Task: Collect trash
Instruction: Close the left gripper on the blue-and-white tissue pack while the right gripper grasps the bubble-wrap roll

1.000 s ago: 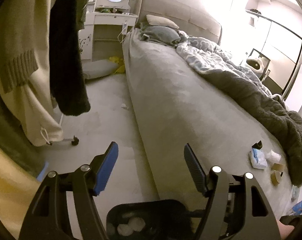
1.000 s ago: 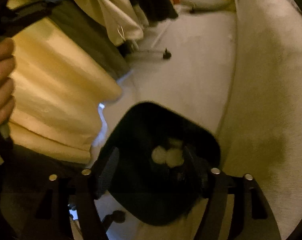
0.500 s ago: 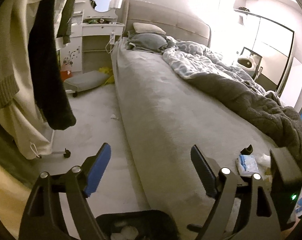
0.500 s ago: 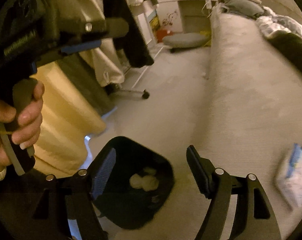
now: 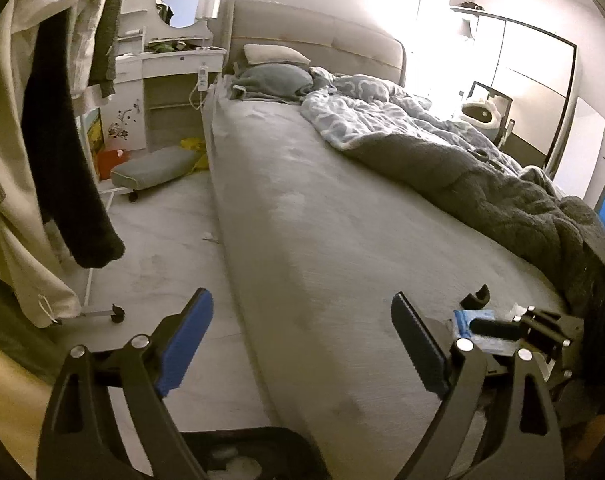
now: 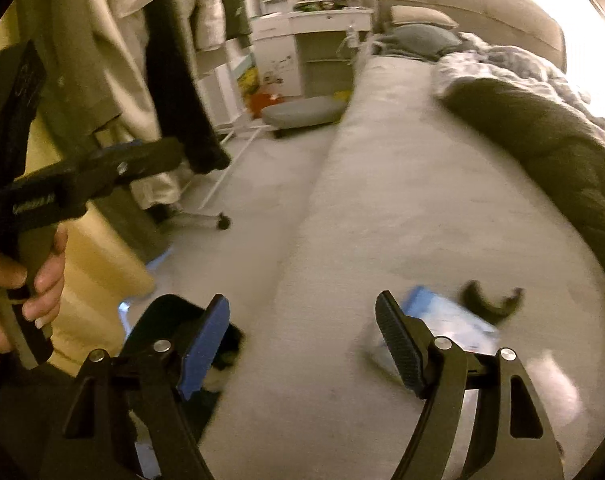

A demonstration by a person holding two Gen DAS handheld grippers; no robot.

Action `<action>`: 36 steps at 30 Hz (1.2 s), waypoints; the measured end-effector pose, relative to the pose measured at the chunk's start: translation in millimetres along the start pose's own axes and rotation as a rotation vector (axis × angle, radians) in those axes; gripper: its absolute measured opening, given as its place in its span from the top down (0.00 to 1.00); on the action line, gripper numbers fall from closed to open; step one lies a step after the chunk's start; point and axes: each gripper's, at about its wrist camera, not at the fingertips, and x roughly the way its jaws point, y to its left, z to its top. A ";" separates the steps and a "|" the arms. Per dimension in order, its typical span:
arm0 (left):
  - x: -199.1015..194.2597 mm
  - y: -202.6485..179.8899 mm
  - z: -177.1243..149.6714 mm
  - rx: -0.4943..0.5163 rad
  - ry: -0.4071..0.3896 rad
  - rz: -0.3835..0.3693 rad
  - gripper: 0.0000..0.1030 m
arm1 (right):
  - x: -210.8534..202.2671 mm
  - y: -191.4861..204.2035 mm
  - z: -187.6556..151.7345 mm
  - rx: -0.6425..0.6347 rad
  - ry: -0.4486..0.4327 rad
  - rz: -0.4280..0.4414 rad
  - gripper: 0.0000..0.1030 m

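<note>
**Q:** what's the sketchy part here, going left to right?

**me:** Far left, the hanging clothes (image 5: 50, 128) dangle close to my left claw (image 5: 302, 344). Its jaws have just been opening and sit wide with nothing between them, so a sleeve could snag if I swing that way. Below it, the black trash bin (image 6: 158, 320) with white wads inside stands on the floor, tight against the bed (image 5: 322, 240). I could easily kick or clip it.

**Q:** and the right side?

**me:** Right claw (image 6: 302, 344) has just been opening too, empty. The blue-and-white packet (image 6: 450, 324) lies on the mattress just past its right finger, a dark curved thing (image 6: 490, 300) right behind. The view's blurry, so I might grab the wrong one, or pinch bedsheet along with it.
</note>
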 end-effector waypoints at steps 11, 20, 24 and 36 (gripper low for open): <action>15.9 -37.0 -4.2 0.037 0.023 -0.054 0.10 | -19.2 -61.3 -14.3 0.103 -0.010 -0.114 0.26; 33.1 -75.1 -12.7 0.089 0.065 -0.106 0.09 | -34.9 -98.4 -28.4 0.162 0.001 -0.151 0.26; 39.9 -92.5 -18.4 0.116 0.085 -0.130 0.09 | -35.5 -110.1 -34.1 0.175 0.020 -0.160 0.26; 57.9 -133.4 -32.9 0.179 0.137 -0.186 0.07 | -29.7 -142.7 -50.1 0.258 0.076 -0.161 0.45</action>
